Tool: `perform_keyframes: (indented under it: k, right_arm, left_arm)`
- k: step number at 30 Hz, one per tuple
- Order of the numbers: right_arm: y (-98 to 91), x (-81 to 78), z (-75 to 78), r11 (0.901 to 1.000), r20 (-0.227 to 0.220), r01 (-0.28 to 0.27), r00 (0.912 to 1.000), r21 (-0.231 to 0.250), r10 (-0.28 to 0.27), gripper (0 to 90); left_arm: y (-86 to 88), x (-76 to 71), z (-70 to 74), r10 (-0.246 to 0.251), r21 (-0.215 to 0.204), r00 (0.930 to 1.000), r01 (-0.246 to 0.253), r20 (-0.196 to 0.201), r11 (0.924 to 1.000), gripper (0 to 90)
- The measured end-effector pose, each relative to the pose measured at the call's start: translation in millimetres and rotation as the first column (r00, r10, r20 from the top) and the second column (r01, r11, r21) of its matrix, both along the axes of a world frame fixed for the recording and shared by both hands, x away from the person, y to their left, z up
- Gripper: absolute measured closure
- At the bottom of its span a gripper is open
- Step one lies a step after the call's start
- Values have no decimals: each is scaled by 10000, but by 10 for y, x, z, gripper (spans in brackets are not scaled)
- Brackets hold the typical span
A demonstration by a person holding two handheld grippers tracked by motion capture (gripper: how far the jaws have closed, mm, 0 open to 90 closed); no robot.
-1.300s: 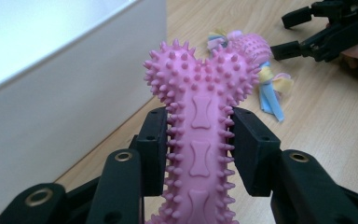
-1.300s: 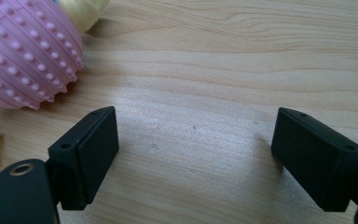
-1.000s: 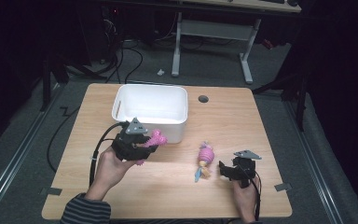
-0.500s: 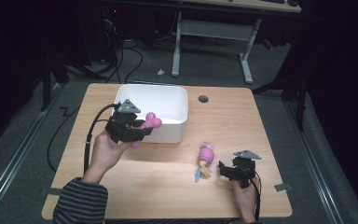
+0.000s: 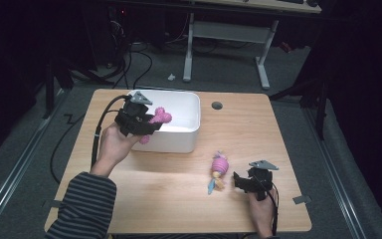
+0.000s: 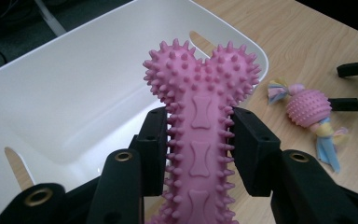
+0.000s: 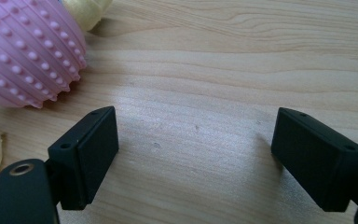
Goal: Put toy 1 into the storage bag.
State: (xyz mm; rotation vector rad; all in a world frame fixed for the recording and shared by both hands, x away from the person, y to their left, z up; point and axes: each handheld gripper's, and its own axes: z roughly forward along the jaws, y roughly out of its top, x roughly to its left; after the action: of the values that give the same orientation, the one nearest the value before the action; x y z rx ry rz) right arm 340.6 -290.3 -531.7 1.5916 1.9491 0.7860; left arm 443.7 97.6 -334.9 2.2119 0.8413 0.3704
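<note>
From where I stand, the left gripper has its fingers closed on the shaft of a pink spiked rubber bone toy, holding it just above the near rim of the white plastic bin at the back of the wooden surface. The bone looks light and rubbery, likely with some give, and its nubs ought to keep it from slipping; the narrow middle, where it is held now, seems the sensible place to take it. Its long axis runs along the fingers, the knobbed end pointing away from the hand and out over the bin's open inside. The right gripper rests low near the front right of the surface, fingers spread wide with nothing between them, just beside a pink ridged ball toy with cloth tails, which lies with its tails running roughly front to back.
</note>
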Motion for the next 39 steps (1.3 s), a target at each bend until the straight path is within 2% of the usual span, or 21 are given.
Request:
perform_keyframes:
  k: [3,10,13,17,24,29,36,39]
  right_arm:
    - [-1,0,0,10000,-6,-15,10000,-8,15,145]
    - [-1,1,-1,10000,10,-18,10000,-13,18,144]
    - [-1,0,-1,10000,6,-18,10000,-13,18,145]
    - [-1,0,0,10000,2,-27,10000,-16,27,145]
    - [0,0,-1,10000,5,-45,10000,-7,45,144]
    - [0,0,-1,10000,6,-48,10000,-10,48,145]
    - [0,0,-1,10000,5,-46,10000,-11,46,145]
    - [0,0,-1,10000,7,-47,10000,-17,47,145]
  left_arm:
    - [-31,72,26,2,172,10000,-3,58,9999,587]
    - [-108,234,49,155,234,9998,-159,147,9996,587]
    - [-148,291,32,224,478,9996,-233,194,9986,587]
    - [-178,391,-15,389,651,9991,-399,170,9971,587]
    - [-148,563,-129,833,683,9965,-826,-72,9942,587]
    - [-134,635,-188,1004,556,9947,-991,-221,9935,585]
    - [-198,686,-290,1085,972,9936,-1051,-304,9897,583]
    - [-215,699,-312,1066,1003,9936,-1024,-372,9897,583]
